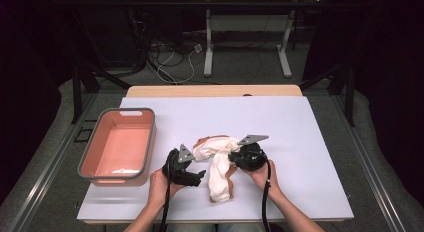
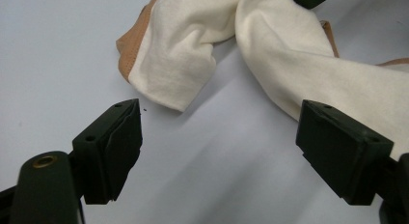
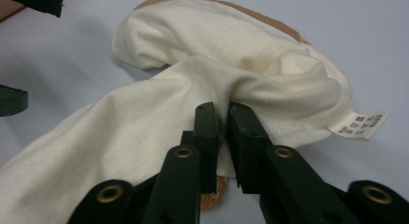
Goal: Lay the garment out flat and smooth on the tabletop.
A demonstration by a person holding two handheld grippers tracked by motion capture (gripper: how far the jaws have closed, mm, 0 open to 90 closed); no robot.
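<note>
Cream garment (image 1: 218,164) with tan lining lies crumpled near the middle of the white table (image 1: 300,142), toward its front edge; a care label (image 3: 358,125) sticks out at 1 hem. Right gripper (image 3: 223,113) has its jaws nearly together, pinching a fold of the cloth. Left gripper (image 2: 219,137) has its jaws wide apart with nothing between them, just off the garment's folded end. Pink bin (image 1: 120,146) sits at the table's left edge, apart from the cloth. Step looks like mid-fold or regrasp. Next move likely calls for the left gripper to take a corner while the right keeps its pinch.
</note>
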